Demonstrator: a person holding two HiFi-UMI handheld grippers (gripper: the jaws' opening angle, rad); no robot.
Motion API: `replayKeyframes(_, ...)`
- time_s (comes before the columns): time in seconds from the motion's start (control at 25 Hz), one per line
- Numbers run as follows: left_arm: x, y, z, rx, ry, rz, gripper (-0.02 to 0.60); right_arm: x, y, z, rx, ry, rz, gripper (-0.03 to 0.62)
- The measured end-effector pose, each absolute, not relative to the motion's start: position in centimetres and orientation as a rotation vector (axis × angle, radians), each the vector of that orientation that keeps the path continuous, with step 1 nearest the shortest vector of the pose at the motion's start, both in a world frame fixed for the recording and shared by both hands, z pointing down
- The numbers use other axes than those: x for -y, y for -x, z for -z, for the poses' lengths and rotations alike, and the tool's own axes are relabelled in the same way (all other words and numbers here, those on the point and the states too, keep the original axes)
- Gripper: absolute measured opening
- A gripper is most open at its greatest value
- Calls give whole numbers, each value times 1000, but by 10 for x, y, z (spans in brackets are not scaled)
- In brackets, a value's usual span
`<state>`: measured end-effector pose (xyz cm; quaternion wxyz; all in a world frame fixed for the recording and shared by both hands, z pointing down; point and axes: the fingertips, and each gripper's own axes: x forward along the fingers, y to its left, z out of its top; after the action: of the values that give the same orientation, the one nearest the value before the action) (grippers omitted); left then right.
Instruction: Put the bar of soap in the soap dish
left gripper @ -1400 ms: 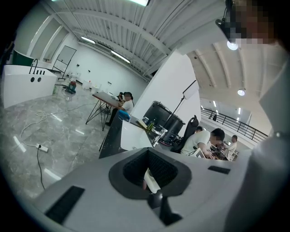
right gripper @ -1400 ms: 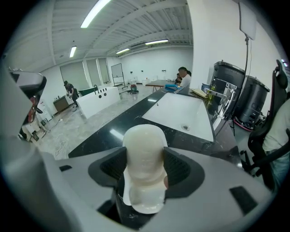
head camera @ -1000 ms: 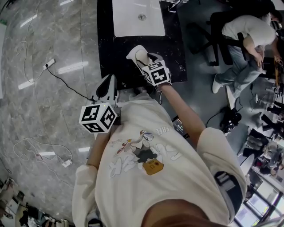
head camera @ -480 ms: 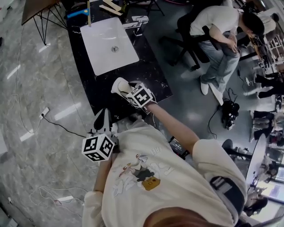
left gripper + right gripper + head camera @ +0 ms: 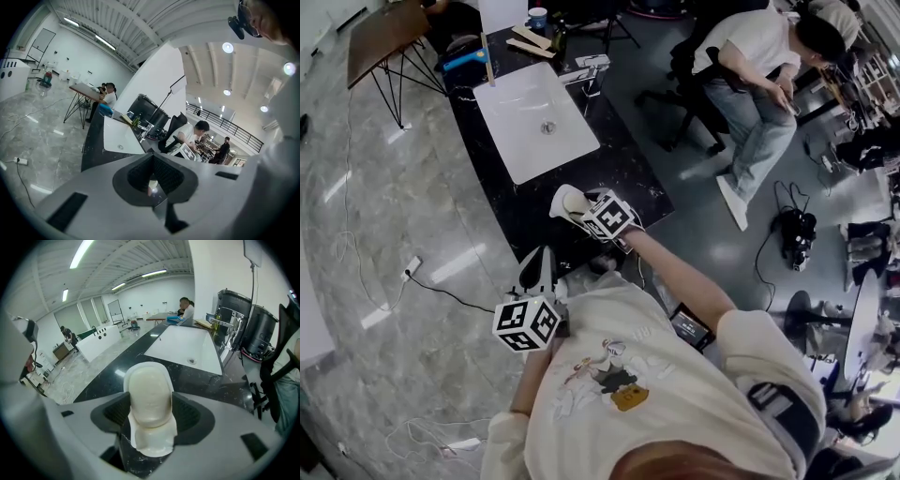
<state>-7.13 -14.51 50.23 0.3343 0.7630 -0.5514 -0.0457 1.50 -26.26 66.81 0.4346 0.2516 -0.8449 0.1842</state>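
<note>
A cream bar of soap (image 5: 150, 397) lies on a white soap dish (image 5: 154, 446) at the near end of the black counter (image 5: 623, 169). My right gripper (image 5: 150, 411) points steeply down over it, and its dark pads touch both sides of the bar. The head view shows this gripper (image 5: 577, 202) and the pale soap (image 5: 572, 200) just before the counter's near edge. My left gripper (image 5: 537, 269) hangs off the counter's near left corner over the floor. Its jaws (image 5: 152, 176) are together with nothing between them.
A white sink basin (image 5: 534, 117) is set in the counter beyond the soap. Bottles, a cup and flat items stand at the counter's far end (image 5: 534, 33). A seated person (image 5: 750, 66) is to the right. A power strip and cable (image 5: 411, 270) lie on the marble floor.
The head view has swung, so more of the counter's far end shows. The right gripper stays at the soap by the near edge. The left gripper's cube sits slightly further right.
</note>
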Motion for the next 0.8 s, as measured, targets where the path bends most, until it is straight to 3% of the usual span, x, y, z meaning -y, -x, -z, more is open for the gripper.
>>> replayKeyframes(0.24,134,85,-513,1381,-1999,126,6,261,-17,-665,2085,-681,-472,316)
replayKeyframes(0.8,154,31,-510,1171,-2125,81,6,232,-36,-593,2273,-891,-629,319)
